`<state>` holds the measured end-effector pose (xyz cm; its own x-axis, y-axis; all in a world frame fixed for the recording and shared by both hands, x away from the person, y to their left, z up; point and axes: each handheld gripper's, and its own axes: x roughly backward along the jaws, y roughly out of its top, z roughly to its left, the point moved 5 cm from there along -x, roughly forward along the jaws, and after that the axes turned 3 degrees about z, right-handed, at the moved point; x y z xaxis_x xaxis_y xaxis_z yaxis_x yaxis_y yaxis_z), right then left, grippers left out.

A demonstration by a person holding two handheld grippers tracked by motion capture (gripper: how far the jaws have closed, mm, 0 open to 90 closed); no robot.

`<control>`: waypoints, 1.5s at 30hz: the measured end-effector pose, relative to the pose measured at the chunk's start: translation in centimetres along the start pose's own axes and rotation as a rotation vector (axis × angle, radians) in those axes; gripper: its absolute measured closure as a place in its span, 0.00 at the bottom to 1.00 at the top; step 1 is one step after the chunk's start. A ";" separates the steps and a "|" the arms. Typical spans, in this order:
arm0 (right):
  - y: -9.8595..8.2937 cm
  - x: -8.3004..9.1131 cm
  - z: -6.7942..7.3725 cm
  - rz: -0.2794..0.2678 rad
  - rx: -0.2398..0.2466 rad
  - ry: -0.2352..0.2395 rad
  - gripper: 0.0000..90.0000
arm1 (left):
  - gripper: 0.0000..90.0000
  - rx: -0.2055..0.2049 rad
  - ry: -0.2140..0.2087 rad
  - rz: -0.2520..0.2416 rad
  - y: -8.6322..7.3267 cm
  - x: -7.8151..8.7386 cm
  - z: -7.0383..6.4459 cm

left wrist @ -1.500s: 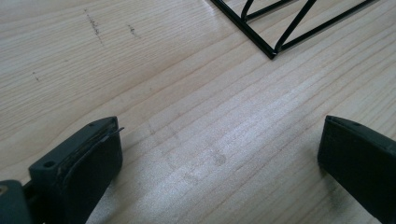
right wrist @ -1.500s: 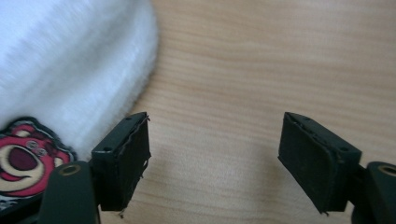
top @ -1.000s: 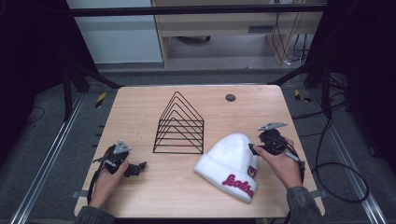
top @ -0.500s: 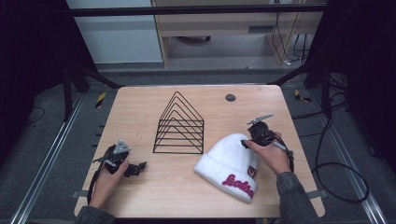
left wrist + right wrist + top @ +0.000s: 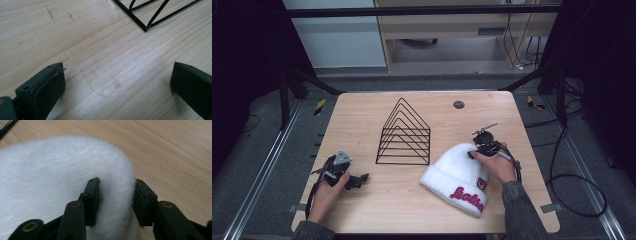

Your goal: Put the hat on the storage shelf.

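My right claw [image 5: 116, 202] pinches the white beanie [image 5: 452, 172] by its fluffy crown (thin bite). It may slip out on lifting. My left claw [image 5: 117, 87] rests wide open, left of the wire rack [image 5: 404, 134].

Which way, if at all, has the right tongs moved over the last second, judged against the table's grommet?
Yes. The right tongs moved left, onto the white hat's crown, ending more nearly below the grommet.

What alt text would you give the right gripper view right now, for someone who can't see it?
The right gripper has its two black fingers pinched on a fold at the edge of a fluffy white hat. The hat lies on a light wooden table, and a bit of black wire rack shows in the top left corner.
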<state>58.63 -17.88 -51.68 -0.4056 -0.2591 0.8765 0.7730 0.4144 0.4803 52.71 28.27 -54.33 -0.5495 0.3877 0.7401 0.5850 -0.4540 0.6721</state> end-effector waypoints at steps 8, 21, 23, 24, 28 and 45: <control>-0.1 0.3 0.5 -0.004 0.037 0.009 0.89 | 0.00 0.000 0.000 0.000 0.0 0.0 0.0; 0.3 6.8 3.4 -0.219 0.164 -0.020 0.92 | 0.01 -0.019 0.020 -0.013 0.2 0.1 -0.2; 0.4 8.2 4.3 -0.271 0.194 -0.014 0.92 | 0.03 -0.046 0.039 -0.016 0.5 0.4 -0.4; 0.4 9.3 5.1 -0.306 0.224 -0.013 0.92 | 0.03 -0.057 0.031 -0.041 1.1 1.0 -0.7; 0.2 11.3 6.7 -0.364 0.266 0.006 0.92 | 0.03 -0.075 0.025 -0.094 2.5 2.4 -1.2; 1.5 19.1 10.4 -0.546 0.415 0.032 0.93 | 0.04 -0.144 -0.047 -0.181 7.9 8.3 -3.9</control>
<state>46.98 -13.13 -33.86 -0.6643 -0.5494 0.5068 0.2081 0.5153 0.8313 50.48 24.77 -42.95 -0.6074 0.5083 0.6105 0.3866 -0.4822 0.7861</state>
